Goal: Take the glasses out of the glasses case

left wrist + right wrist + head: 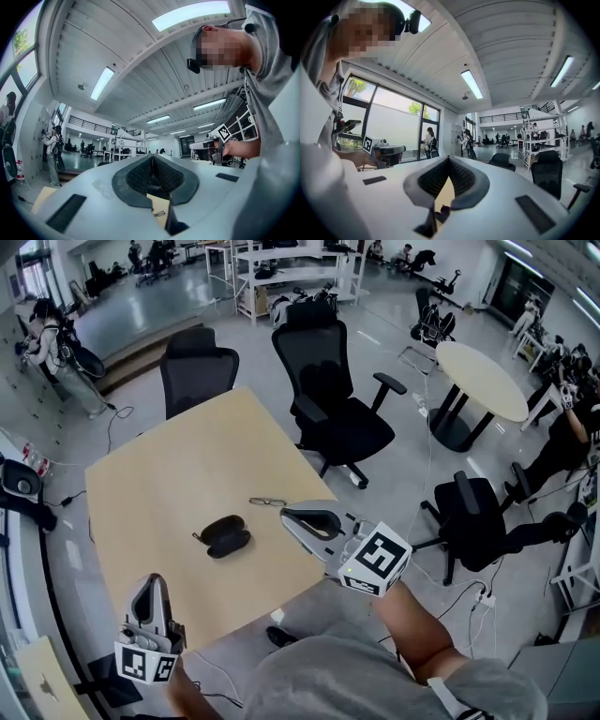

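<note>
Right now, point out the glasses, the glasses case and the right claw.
glasses (267, 502): head view, on the middle of the frame.
glasses case (225, 535): head view, on its dark middle.
right claw (285, 513): head view, at its closed tips.

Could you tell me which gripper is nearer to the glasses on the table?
Right. The right gripper hovers just beside the glasses; the left gripper is beyond the glasses case.

Black glasses case (223, 536) lying open, slim glasses (268, 502) flat near it

left tongs (154, 581) and right tongs (285, 514) held up in each hand, jaws pressed together.
</note>
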